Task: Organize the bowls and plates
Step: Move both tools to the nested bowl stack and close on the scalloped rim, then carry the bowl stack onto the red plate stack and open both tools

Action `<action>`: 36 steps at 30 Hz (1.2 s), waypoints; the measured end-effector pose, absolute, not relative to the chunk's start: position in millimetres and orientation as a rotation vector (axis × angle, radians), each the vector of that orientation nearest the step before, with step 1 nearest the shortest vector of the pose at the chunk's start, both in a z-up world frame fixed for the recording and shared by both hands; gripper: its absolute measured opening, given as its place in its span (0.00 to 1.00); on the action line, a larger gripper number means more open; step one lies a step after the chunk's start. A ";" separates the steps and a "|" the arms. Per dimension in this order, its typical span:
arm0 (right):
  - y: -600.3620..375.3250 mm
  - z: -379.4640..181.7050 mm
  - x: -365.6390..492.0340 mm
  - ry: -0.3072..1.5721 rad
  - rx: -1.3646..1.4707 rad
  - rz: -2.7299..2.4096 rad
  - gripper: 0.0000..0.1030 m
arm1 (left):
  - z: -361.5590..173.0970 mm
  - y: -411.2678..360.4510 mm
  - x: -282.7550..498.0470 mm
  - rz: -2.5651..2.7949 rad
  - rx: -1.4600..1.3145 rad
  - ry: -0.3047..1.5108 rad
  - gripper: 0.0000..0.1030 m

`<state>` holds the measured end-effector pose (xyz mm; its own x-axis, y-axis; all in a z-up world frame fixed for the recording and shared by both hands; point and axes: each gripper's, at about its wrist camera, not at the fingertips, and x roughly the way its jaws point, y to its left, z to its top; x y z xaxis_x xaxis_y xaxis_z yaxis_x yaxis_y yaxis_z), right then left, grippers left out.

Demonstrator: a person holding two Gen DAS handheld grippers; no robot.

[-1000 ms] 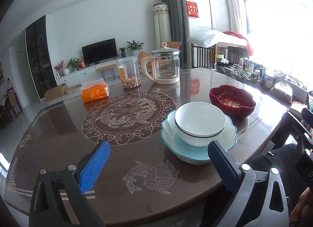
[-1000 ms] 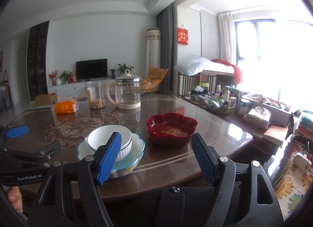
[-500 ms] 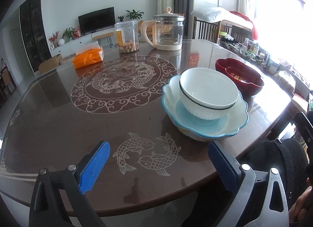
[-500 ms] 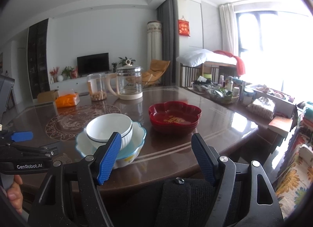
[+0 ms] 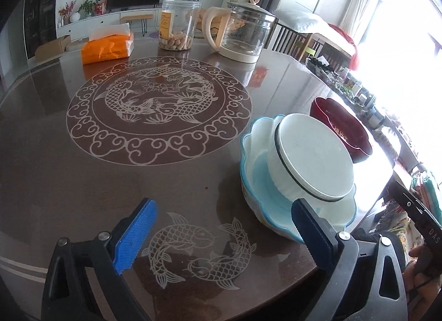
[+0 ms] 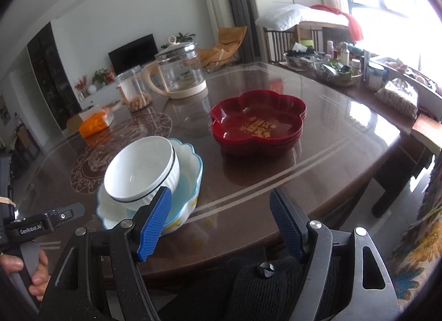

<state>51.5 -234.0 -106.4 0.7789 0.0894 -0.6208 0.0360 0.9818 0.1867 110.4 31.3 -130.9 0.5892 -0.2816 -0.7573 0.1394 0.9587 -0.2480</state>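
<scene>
Nearest, both grippers hang over the near edge of the glossy dark-brown round worktop (image 5: 69, 171) w/ pale etched fish and cloud patterns. The left gripper (image 5: 221, 234) has its blue ribbed pads spread wide, nothing btwn them; one pad sits just in front of the stack's rim, not touching. The right gripper (image 6: 221, 221) is likewise wide open and empty, tilted down toward the dishes, probably lining up a first pick. Just beyond sits the white ribbed ceramic bowl w/ a thin dark rim line (image 6: 141, 167), nested tilted inside a pale-blue scalloped ceramic bowl (image 6: 190, 183), so it's already half stacked; glazed, smooth, likely slippery on the pads. Right of that, apart from it, is a stack of dark-red flower-shaped lacquer-look plates w/ gold lettering (image 6: 259, 122), shallow, lobed edges. Farther back: a clear glass kettle w/ cream base and handle (image 5: 243, 33), a clear plastic jar of snacks (image 5: 178, 25), an orange tissue pack (image 5: 107, 47), grouped at the far side, out of the working zone.
</scene>
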 end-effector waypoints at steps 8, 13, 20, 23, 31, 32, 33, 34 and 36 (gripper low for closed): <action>-225.9 -120.4 80.9 0.758 0.153 0.097 0.54 | -151.1 13.8 124.1 -0.308 -0.151 0.966 0.56; -221.0 -128.3 109.9 0.843 0.145 0.145 0.48 | -158.9 8.6 131.9 -0.328 -0.213 0.968 0.35; -216.8 -145.6 144.6 0.949 0.212 0.199 0.21 | -164.0 1.7 137.5 -0.323 -0.243 0.940 0.21; -218.5 -155.3 152.3 1.007 0.236 0.196 0.12 | -164.4 1.5 136.5 -0.317 -0.249 0.926 0.21; -216.9 -150.0 145.4 0.992 0.241 0.198 0.12 | -158.5 4.2 134.7 -0.290 -0.248 0.937 0.19; -215.2 -148.2 143.9 0.986 0.231 0.195 0.12 | -157.4 4.4 134.3 -0.286 -0.247 0.937 0.19; -214.1 -147.3 142.5 0.983 0.229 0.193 0.12 | -155.7 4.6 134.0 -0.284 -0.249 0.934 0.19; -214.4 -146.7 141.8 0.979 0.239 0.193 0.12 | -153.6 4.9 133.4 -0.285 -0.249 0.927 0.19; -215.4 -145.4 140.9 0.967 0.244 0.195 0.12 | -148.7 4.5 133.0 -0.287 -0.245 0.914 0.19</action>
